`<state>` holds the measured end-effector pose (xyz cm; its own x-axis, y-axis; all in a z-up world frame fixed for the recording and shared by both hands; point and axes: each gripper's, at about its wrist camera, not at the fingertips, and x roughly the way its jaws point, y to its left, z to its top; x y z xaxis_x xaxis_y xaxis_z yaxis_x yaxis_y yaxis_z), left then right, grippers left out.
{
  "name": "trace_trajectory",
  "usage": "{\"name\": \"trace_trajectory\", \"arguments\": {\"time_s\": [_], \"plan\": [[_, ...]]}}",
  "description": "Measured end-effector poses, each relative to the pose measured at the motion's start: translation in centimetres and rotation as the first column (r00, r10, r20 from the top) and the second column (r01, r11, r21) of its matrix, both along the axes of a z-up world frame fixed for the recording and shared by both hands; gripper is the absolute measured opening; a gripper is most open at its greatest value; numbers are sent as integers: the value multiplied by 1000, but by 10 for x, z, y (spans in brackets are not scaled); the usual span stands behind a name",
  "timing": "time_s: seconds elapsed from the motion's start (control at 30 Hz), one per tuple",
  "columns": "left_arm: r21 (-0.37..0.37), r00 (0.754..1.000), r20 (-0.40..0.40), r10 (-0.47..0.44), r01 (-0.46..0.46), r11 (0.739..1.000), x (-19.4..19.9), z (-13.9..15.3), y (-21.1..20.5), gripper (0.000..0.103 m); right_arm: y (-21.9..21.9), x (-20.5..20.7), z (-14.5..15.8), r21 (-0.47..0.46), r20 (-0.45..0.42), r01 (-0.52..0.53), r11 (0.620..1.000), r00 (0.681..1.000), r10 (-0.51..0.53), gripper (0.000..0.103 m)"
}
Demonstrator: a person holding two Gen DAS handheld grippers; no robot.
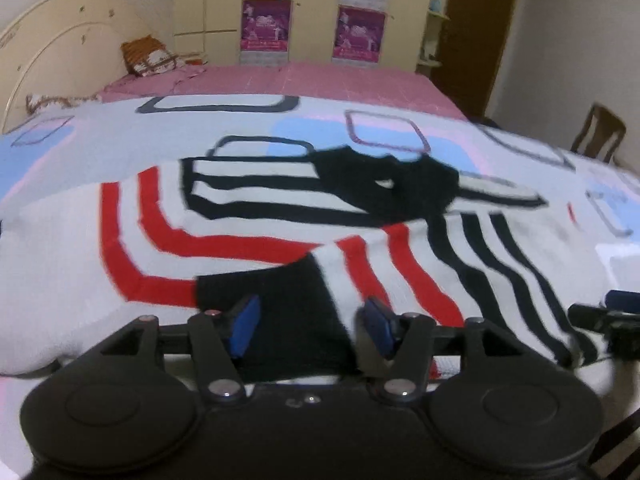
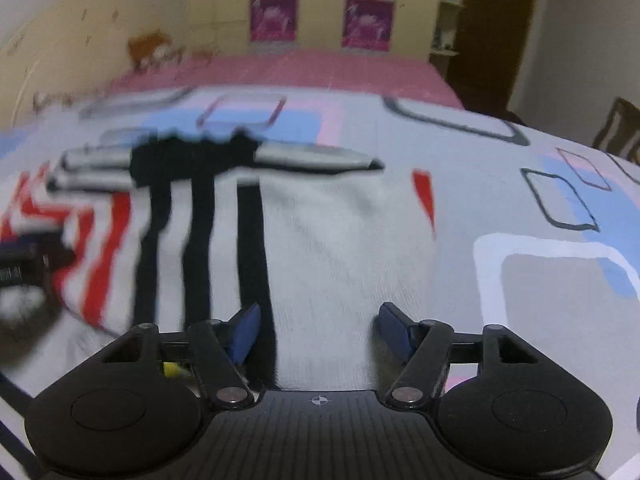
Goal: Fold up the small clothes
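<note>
**Both grippers open over a striped garment on the bed**

Left wrist view: the left gripper (image 1: 310, 322) has its blue fingers (image 1: 244, 324) apart, not pressing on anything. The garment (image 1: 248, 216), white with red and black stripes and black patches, lies spread flat on the bed ahead of the fingers. One black patch of it sits right between and under the fingers; whether the pads touch the cloth is hard to tell. A black collar-like patch lies further off at the far edge of the garment. The right gripper (image 1: 612, 320) shows at the right edge, beside the garment's black-striped part. The bed carries a printed sheet (image 1: 100, 144) with grey, blue and pink squares, then a pink sheet (image 1: 320, 80) beyond. Behind: a cream headboard (image 1: 60, 48), an orange patterned pillow (image 1: 148, 56), pink posters (image 1: 266, 24) on a cupboard, a wooden chair (image 1: 600, 132) at right.

Right wrist view, blurred: the right gripper (image 2: 320, 328) also has its fingers (image 2: 396, 328) apart, empty. The plain white part of the garment (image 2: 340, 232) lies between and ahead of them, a black stripe just by the left finger. The left gripper (image 2: 28, 260) appears at the left edge over the red stripes. Printed sheet (image 2: 560, 300) to the right, pink sheet (image 2: 340, 68) and posters (image 2: 274, 16) behind.
</note>
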<state>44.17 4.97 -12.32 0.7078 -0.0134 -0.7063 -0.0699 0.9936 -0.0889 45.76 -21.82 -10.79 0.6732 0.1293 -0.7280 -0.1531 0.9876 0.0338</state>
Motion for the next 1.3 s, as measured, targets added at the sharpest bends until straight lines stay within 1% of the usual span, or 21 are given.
{"name": "trace_trajectory", "arguments": {"time_s": [0.03,0.07,0.13,0.17,0.2,0.23,0.3,0.37,0.47,0.57,0.63,0.73,0.9,0.93,0.97,1.0,1.07,1.13,1.17,1.2,1.3], "plan": [[-7,1000,9,22,-22,1000,-6,3,9,64,-2,-3,6,16,26,15,1000,1000,-16,66],[-10,999,17,45,-45,999,-12,6,19,75,-1,-6,11,24,45,22,999,999,-23,66],[-26,994,34,106,-105,994,-29,10,46,77,1,-10,15,32,47,28,999,998,-30,66],[-34,990,39,136,-134,990,-39,13,62,72,3,-12,16,42,43,32,999,999,-34,66],[-51,987,49,155,-153,987,-50,15,78,61,4,-15,18,53,38,34,998,999,-36,66],[-69,982,54,179,-175,982,-61,18,95,57,6,-18,18,62,32,35,997,999,-37,66],[-95,966,61,252,-246,965,-85,21,132,54,16,-24,19,68,27,29,997,999,-31,66],[-104,935,77,347,-339,935,-109,24,169,54,28,-30,20,80,27,13,997,1000,-15,66],[-160,861,61,505,-491,856,-138,19,234,54,45,-38,19,92,22,-4,996,1000,2,66],[-259,770,14,638,-613,746,-154,7,299,51,68,-39,16,88,15,-23,996,1000,22,66],[-361,725,10,688,-640,679,-162,-1,334,43,82,-40,17,87,16,-38,995,999,37,66],[-461,688,9,725,-641,614,-161,-7,364,34,97,-39,23,85,30,-47,995,999,44,66],[-547,665,14,746,-620,563,-158,-14,387,33,104,-29,29,77,43,-17,997,999,13,66],[-558,662,17,749,-616,557,-157,-16,390,32,103,-27,29,81,40,-5,997,999,1,66],[-565,660,17,751,-614,551,-157,-18,395,23,101,-25,28,87,35,8,996,999,-11,66],[-562,663,8,749,-616,552,-159,-24,400,6,99,-24,28,88,32,17,996,999,-20,66],[-553,678,8,735,-610,568,-158,-24,402,5,96,-22,28,88,26,35,996,999,-38,66],[-492,702,38,711,-606,625,-154,-12,391,5,92,-22,28,88,23,51,995,998,-53,66],[-478,721,67,690,-584,656,-151,-5,383,5,90,-22,28,88,25,57,994,998,-59,66],[-473,735,85,673,-565,676,-149,1,375,5,88,-23,28,90,25,63,994,998,-65,66],[-441,794,148,589,-480,758,-132,22,343,5,83,-23,29,95,29,77,992,996,-80,66]]}}
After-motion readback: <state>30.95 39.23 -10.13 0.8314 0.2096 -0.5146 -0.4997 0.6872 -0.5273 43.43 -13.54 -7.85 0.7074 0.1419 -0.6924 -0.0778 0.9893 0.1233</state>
